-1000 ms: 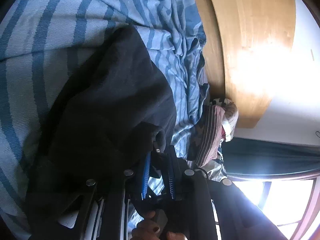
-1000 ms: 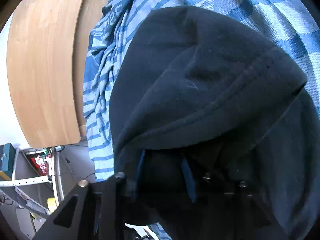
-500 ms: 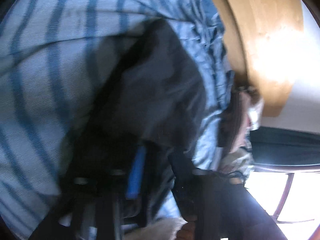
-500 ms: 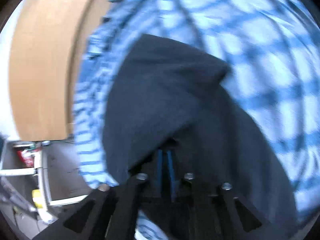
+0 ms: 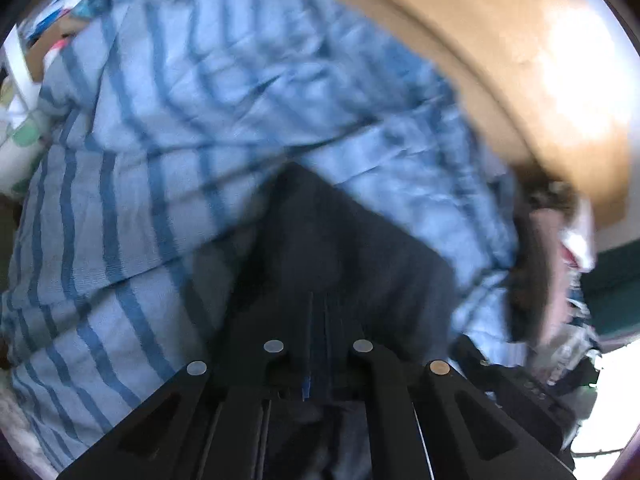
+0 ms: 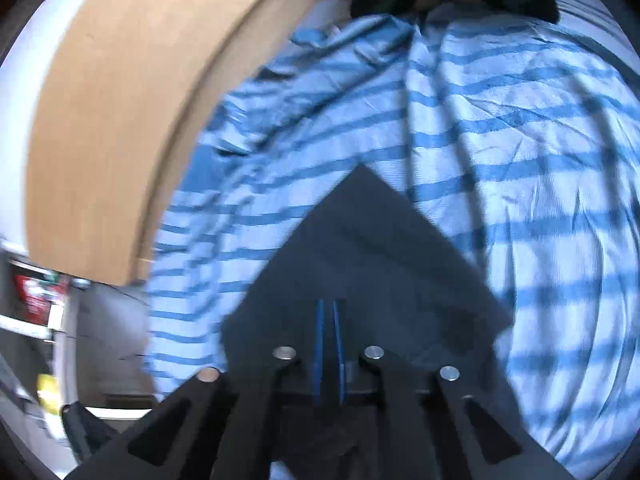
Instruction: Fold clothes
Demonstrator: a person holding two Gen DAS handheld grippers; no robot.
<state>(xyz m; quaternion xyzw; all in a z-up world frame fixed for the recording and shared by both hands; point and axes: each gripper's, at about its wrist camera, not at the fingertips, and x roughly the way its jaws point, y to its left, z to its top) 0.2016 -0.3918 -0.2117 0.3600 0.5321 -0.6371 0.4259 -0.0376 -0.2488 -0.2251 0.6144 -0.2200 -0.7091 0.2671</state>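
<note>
Left wrist view blurred: striped blanket (image 5: 168, 128) surrounds dark garment (image 5: 340, 248), headboard (image 5: 500, 40) beyond.

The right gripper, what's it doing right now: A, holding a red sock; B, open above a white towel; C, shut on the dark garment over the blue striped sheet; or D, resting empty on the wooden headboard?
C: the right gripper has its blue pads pressed together on the dark garment, which spreads out over the blue striped sheet.
</note>
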